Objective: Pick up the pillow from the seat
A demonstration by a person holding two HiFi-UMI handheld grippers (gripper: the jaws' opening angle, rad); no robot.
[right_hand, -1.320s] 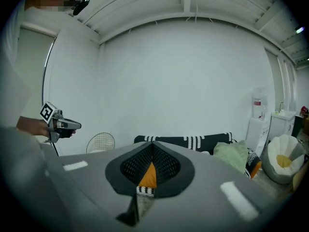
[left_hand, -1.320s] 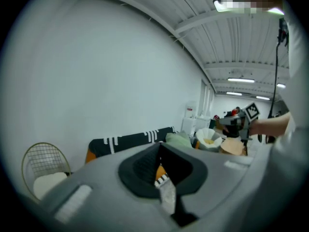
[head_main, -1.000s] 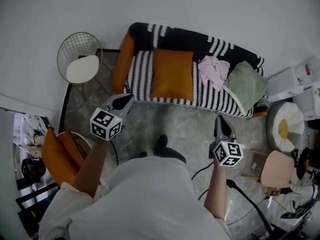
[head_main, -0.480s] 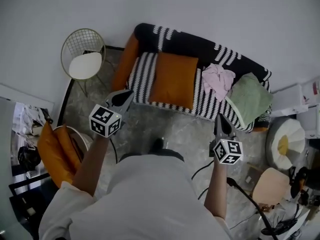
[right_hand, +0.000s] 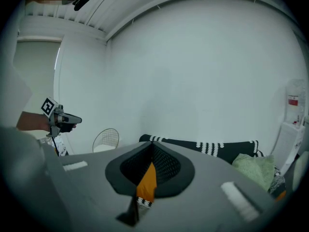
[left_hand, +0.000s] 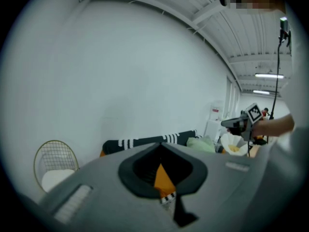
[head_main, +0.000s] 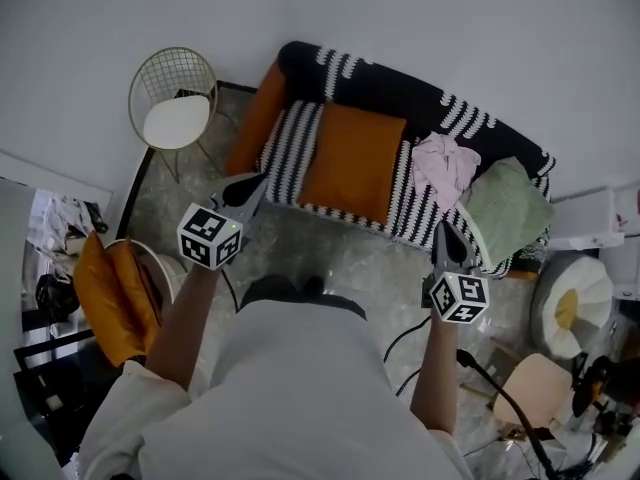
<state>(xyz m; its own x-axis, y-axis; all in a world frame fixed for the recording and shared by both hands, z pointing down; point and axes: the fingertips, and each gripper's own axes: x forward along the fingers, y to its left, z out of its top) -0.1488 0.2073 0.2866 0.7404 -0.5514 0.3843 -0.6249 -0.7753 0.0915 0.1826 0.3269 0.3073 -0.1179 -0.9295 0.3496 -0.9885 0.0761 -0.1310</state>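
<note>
L gripper (head_main: pixel 254 184) & R gripper (head_main: pixel 444 234): both w/ jaws pressed together, nothing in them, held in the air over the floor (head_main: pixel 350 258) in front of the sofa (head_main: pixel 400 83). Orange pillow (head_main: pixel 352 163) lies flat on the striped seat, left of centre, untouched, well apart from both grippers. Right of it on the seat: pink cloth (head_main: pixel 446 166), then green cloth (head_main: pixel 508 208). L gripper points toward sofa's left end, R gripper toward its right part. Wire chair (head_main: pixel 175 103) w/ white seat pad stands left of sofa, by the wall. Each gripper view shows a sliver of the pillow past the closed jaw tips
</note>
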